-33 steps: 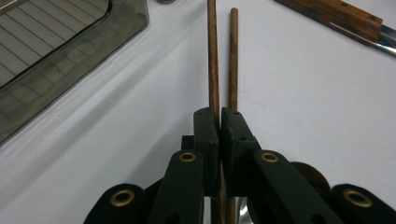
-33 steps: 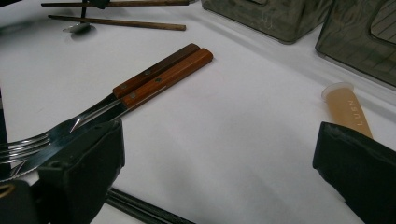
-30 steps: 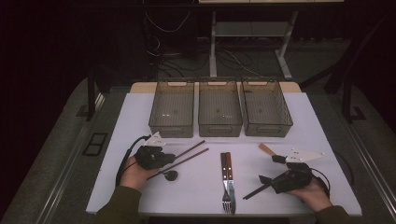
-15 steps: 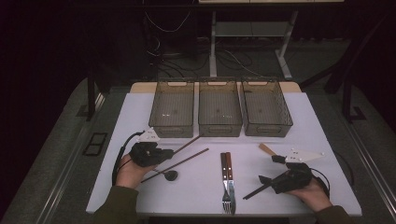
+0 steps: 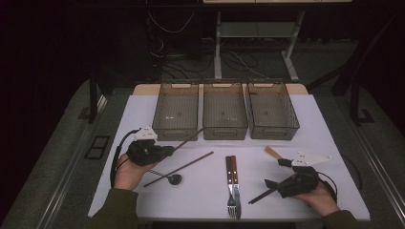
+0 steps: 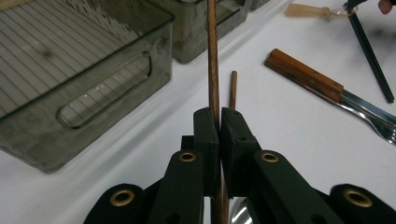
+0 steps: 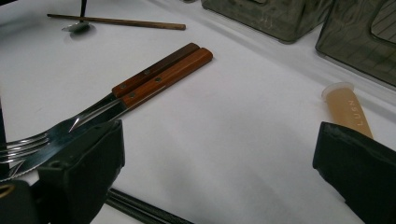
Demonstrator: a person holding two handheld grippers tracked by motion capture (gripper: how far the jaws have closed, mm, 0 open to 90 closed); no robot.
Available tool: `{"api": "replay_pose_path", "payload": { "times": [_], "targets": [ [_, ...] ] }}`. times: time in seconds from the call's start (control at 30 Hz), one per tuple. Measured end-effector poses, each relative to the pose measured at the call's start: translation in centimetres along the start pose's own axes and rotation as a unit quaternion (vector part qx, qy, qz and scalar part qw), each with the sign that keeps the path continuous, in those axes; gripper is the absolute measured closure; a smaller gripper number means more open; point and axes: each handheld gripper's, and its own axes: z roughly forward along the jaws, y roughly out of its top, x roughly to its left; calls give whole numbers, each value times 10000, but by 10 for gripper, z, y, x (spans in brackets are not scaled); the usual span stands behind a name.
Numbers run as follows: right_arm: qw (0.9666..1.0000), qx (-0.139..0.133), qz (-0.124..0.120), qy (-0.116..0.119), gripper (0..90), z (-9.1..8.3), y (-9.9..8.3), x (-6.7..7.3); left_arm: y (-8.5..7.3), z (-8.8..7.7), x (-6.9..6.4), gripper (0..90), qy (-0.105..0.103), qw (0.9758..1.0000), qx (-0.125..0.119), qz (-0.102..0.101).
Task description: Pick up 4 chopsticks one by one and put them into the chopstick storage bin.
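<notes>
My left gripper (image 5: 166, 151) (image 6: 218, 114) is shut on a brown wooden chopstick (image 5: 188, 139) (image 6: 213, 65), held above the table with its far end slanting toward the left bin (image 5: 176, 112). Its mate, a second chopstick (image 5: 184, 167) (image 6: 232, 88) (image 7: 116, 21), lies flat on the white table (image 5: 200, 200), beside a spoon (image 5: 173, 179) (image 7: 77, 27). My right gripper (image 5: 277, 174) (image 7: 219, 186) rests at the front right with its jaws wide apart and nothing between them. A wood-handled knife and fork (image 5: 232, 176) (image 7: 156, 74) (image 6: 303, 77) lie side by side to its left.
Three smoky clear bins stand in a row at the back: left, middle (image 5: 224, 112) and right (image 5: 272, 112). A beige handle (image 5: 273, 152) (image 7: 348, 109) lies near the right gripper. Thin black sticks (image 5: 260, 195) (image 7: 140, 207) lie under the right hand.
The left gripper has risen a little with one chopstick, whose far end now points up toward the left bin. The second chopstick stays on the table. The right hand has not moved.
</notes>
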Motion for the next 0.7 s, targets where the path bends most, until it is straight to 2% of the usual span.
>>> {"api": "replay_pose_path", "payload": {
  "times": [0.27,0.4,0.7],
  "targets": [
    [10000,-10,8,1,24,0,0,0,12,3,7,852,106,9999,-4,12],
    [10000,-19,23,5,24,-1,0,0,18,6,9,852,122,9999,-65,-51],
    [10000,-42,41,12,24,-1,0,0,37,10,20,852,223,9997,38,-42]
  ]
}}
